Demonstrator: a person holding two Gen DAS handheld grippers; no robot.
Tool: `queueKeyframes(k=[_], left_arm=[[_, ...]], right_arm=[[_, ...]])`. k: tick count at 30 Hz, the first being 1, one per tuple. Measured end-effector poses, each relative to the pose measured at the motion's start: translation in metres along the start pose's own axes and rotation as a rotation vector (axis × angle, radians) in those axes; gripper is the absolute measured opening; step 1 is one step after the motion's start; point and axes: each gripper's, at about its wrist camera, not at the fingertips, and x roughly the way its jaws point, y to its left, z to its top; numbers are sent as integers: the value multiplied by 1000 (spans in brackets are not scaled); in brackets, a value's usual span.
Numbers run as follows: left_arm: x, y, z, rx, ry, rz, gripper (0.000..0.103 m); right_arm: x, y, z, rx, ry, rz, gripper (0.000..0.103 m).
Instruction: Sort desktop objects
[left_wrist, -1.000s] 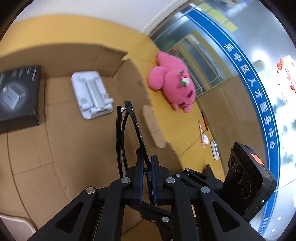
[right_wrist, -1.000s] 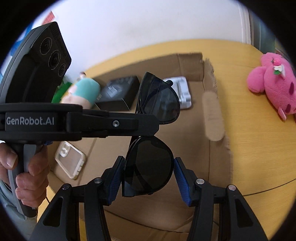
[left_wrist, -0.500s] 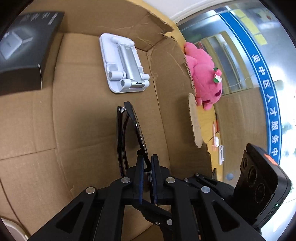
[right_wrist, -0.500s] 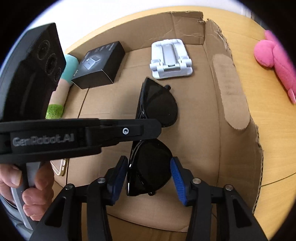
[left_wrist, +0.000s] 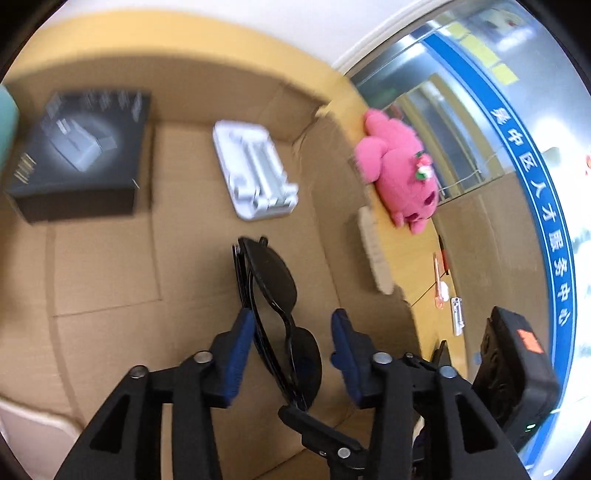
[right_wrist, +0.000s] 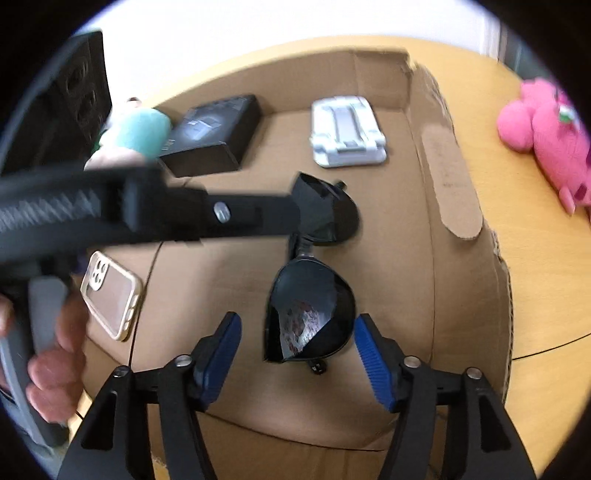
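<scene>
Left wrist view is showing the left gripper (left_wrist: 291, 347) with its jaws opening around black sunglasses (left_wrist: 275, 291); the pads are standing clear of the frame, which is lying tilted on the floor of a cardboard box (left_wrist: 103, 266). Right wrist view is showing the right gripper (right_wrist: 297, 354) with its jaws also opening, released, one dark lens of the sunglasses (right_wrist: 310, 314) sitting between the blue pads without touching them. Motion blur is smearing the black box (left_wrist: 79, 155) so its small printing cannot be read, and the white stand (left_wrist: 258, 177) is equally soft. Blue lettering is curving along a band on the glass wall (left_wrist: 535, 192), Chinese characters that are hard to make out through the distortion. A pink plush toy (left_wrist: 402, 173) is lying on the yellow worktop (right_wrist: 535, 277) just outside the box wall. A person's hand (right_wrist: 55, 354) is gripping the left handle, partly cut off, and a phone case (right_wrist: 110, 295) is lying nearby.
</scene>
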Motion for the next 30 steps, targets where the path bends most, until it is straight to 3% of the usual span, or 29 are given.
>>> queueKeyframes(k=[2, 4, 6, 9, 12, 15, 17, 20, 24, 30], left_arm=[[-30, -8, -11, 55, -86, 49, 52], [-59, -17, -27, 110, -189, 124, 66], [-95, -20, -55, 170, -336, 258, 73], [-123, -13, -93, 184, -477, 428, 83], [-135, 11, -137, 149, -611, 577, 87], [-125, 42, -164, 87, -619, 698, 92], [-118, 59, -175, 48, -601, 723, 92], [-114, 62, -195, 126, -721, 793, 93], [-112, 63, -204, 132, -808, 794, 96], [-112, 60, -203, 145, -804, 775, 101]], right_arm=[[-14, 7, -6, -23, -61, -6, 69], [-38, 18, -18, -48, -186, -20, 70], [-56, 29, -33, -61, -298, -50, 80], [-64, 50, -57, -125, -403, -96, 80], [-69, 65, -85, -144, -574, -151, 81], [-58, 66, -91, -116, -601, -139, 81], [-52, 68, -91, -111, -582, -133, 81], [-50, 69, -98, -114, -611, -153, 83], [-47, 72, -104, -109, -647, -168, 85], [-46, 73, -115, -129, -707, -173, 86]])
